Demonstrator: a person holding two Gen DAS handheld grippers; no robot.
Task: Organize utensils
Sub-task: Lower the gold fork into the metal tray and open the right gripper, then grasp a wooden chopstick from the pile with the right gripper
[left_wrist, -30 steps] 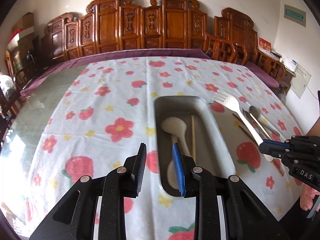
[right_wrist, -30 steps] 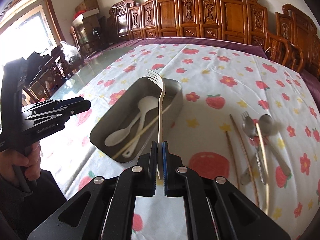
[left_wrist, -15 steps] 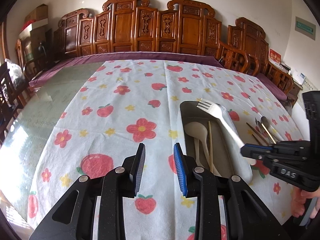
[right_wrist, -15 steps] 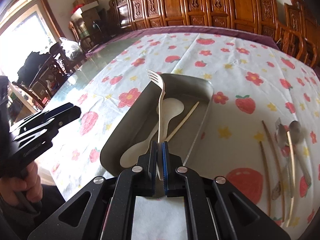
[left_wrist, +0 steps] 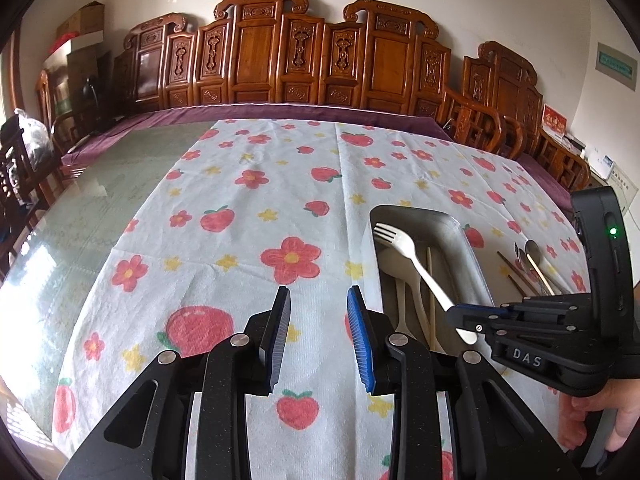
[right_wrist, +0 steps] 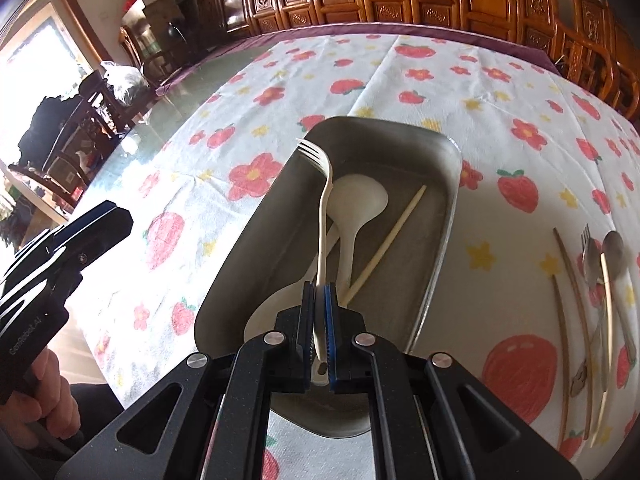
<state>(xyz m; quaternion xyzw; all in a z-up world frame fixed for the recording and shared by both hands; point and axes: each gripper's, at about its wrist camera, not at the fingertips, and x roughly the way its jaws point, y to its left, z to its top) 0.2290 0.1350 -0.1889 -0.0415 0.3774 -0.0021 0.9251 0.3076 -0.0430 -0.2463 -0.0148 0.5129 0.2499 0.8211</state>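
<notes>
The right tongs (right_wrist: 319, 334) are clamped on the handle end of a white fork (right_wrist: 325, 216), which juts forward and up from them over the metal tray (right_wrist: 440, 240). The fork's tines reach toward the tray's far left wall, ahead of the tongs. Under the fork, in the tray, lie a white spoon (right_wrist: 356, 208), a pale chopstick (right_wrist: 384, 248) and, it seems, a second white spoon partly hidden behind the tongs. The left tongs (left_wrist: 318, 338) are narrowly open and hold nothing; they hang over the flowered cloth (left_wrist: 256, 216) on the table, left of the tray.

Right of the right tongs, on the cloth, more utensils wait: brown chopsticks (right_wrist: 566, 308), a metal fork (right_wrist: 588, 256) and a metal spoon (right_wrist: 614, 248).

Risks, as I judge them: the grip is only at the handle's tip, so the fork could pivot or slip when lowered. If released while tilted, its tines may land on the tray's rim and tip out onto the cloth. It may also clatter onto the spoon and knock the chopstick askew.
</notes>
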